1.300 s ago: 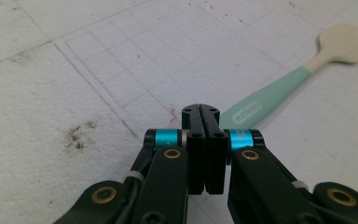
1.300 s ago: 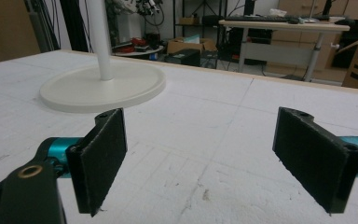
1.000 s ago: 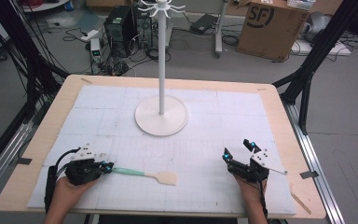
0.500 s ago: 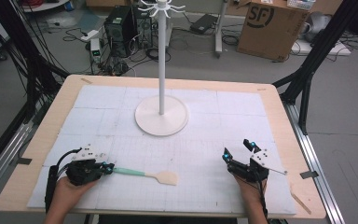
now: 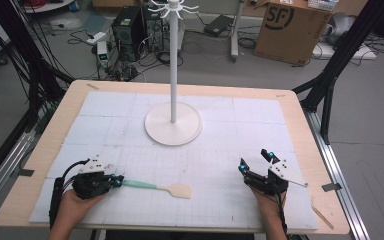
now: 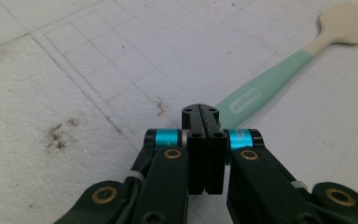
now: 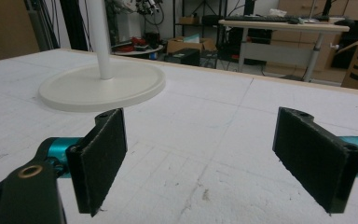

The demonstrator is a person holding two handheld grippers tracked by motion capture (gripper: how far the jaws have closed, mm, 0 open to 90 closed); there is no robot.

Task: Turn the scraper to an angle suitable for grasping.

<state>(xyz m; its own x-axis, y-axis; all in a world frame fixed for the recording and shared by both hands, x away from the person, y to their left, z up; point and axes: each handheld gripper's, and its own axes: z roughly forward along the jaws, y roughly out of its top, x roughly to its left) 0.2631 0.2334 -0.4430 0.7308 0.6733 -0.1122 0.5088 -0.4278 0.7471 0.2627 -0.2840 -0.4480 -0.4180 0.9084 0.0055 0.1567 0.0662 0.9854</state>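
A spatula (image 5: pixel 156 186) with a mint-green handle and a cream blade lies flat on the white mat, blade to the right. My left gripper (image 5: pixel 116 180) lies at the end of its handle, held by a hand. In the left gripper view the left gripper (image 6: pixel 200 109) has its jaws pressed together with no gap, and the spatula (image 6: pixel 261 93) runs away from behind the tips; its near end is hidden. My right gripper (image 5: pixel 254 159) rests at the front right of the mat, jaws wide apart. The right gripper view shows the right gripper (image 7: pixel 214 154) with nothing between the pads.
A white stand (image 5: pixel 173 125) with a round base, a tall pole and hooks on top rises at the middle of the mat; its base (image 7: pixel 102 86) is ahead and left of the right gripper. The wooden table edge (image 5: pixel 325 165) frames the mat. Boxes and cables lie on the floor beyond.
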